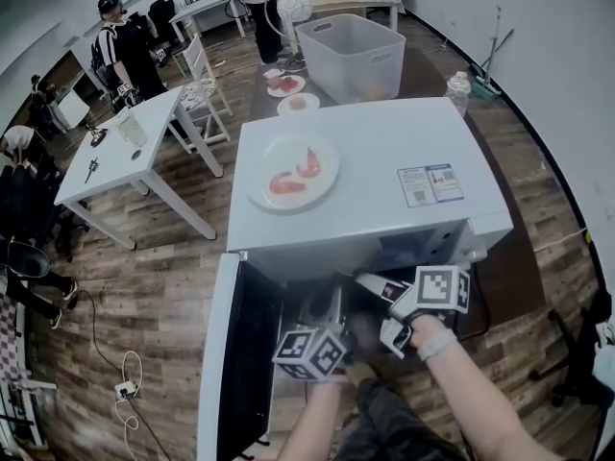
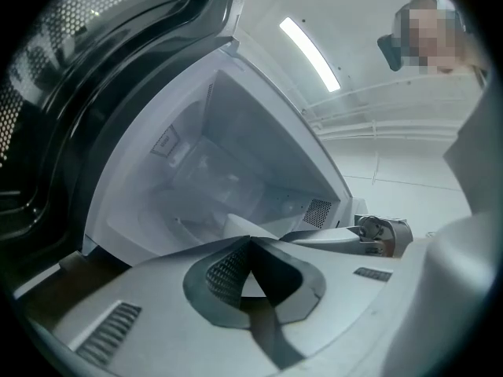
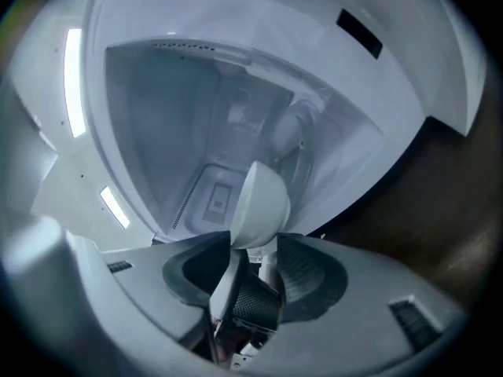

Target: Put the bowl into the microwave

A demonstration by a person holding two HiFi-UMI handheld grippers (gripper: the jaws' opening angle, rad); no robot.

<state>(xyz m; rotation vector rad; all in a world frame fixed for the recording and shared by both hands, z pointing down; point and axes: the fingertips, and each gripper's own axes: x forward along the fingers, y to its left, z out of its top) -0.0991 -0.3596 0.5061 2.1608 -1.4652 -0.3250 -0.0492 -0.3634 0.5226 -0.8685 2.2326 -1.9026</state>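
Right tool (image 3: 255,251) grips the bowl (image 3: 264,201) by its rim before the microwave (image 3: 149,124); left tool (image 2: 251,240) closed.

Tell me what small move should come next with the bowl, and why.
Probably ease the right gripper forward so the white bowl passes into the microwave cavity. The door stands open, the bowl is pinched by its rim just in front of the opening, and nothing seems to block the cavity.
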